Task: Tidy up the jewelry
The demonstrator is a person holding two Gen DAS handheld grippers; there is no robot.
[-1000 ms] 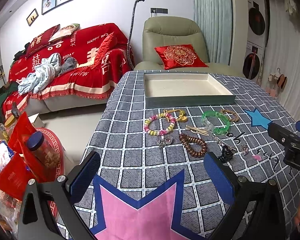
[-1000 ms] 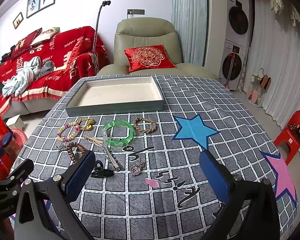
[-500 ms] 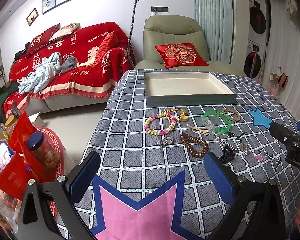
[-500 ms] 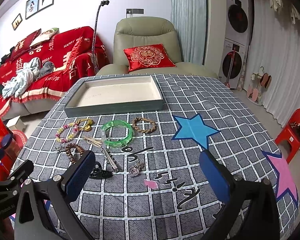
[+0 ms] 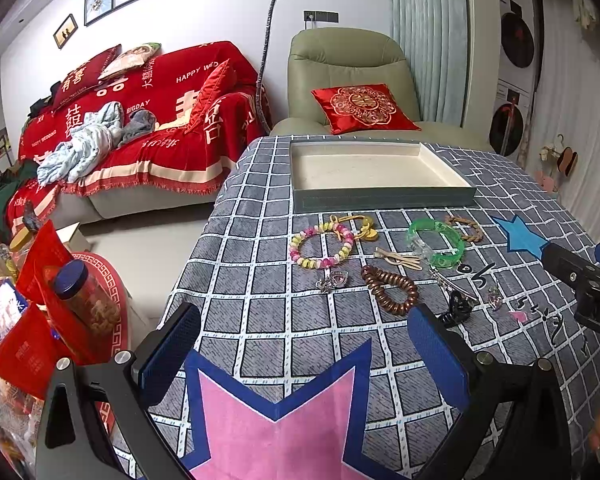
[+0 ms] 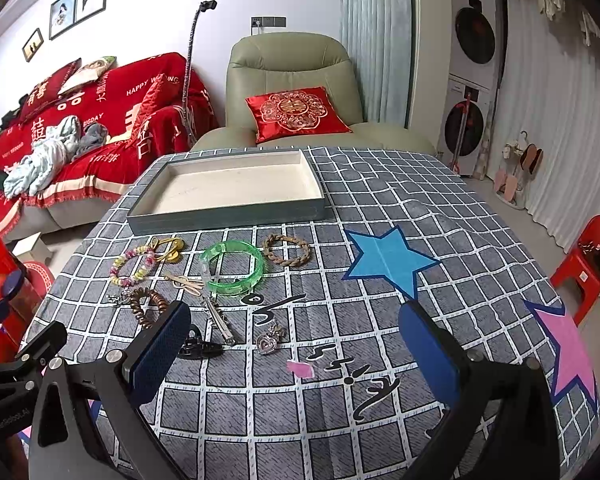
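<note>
An empty grey tray (image 5: 380, 199) (image 6: 228, 216) with a cream inside sits at the table's far side. In front of it lie a pastel bead bracelet (image 5: 321, 245) (image 6: 134, 265), a green bangle (image 5: 436, 242) (image 6: 233, 267), a braided tan bracelet (image 6: 287, 249), a brown bead bracelet (image 5: 389, 289) (image 6: 147, 305), a gold charm (image 5: 362, 227), hair clips (image 6: 218, 317), a black claw clip (image 6: 198, 346) and a heart pendant (image 6: 269, 339). My left gripper (image 5: 304, 340) is open and empty, above the near table. My right gripper (image 6: 296, 344) is open and empty, just short of the pendant.
The table carries a grey checked cloth with a pink star (image 5: 276, 432) and a blue star (image 6: 386, 258). A green armchair (image 6: 296, 92) and red sofa (image 5: 140, 112) stand behind. Red bags and jars (image 5: 52, 312) sit left of the table, a red stool (image 6: 588, 256) right.
Both grippers have drifted slightly forward toward the jewelry. Nothing was picked up or moved.
</note>
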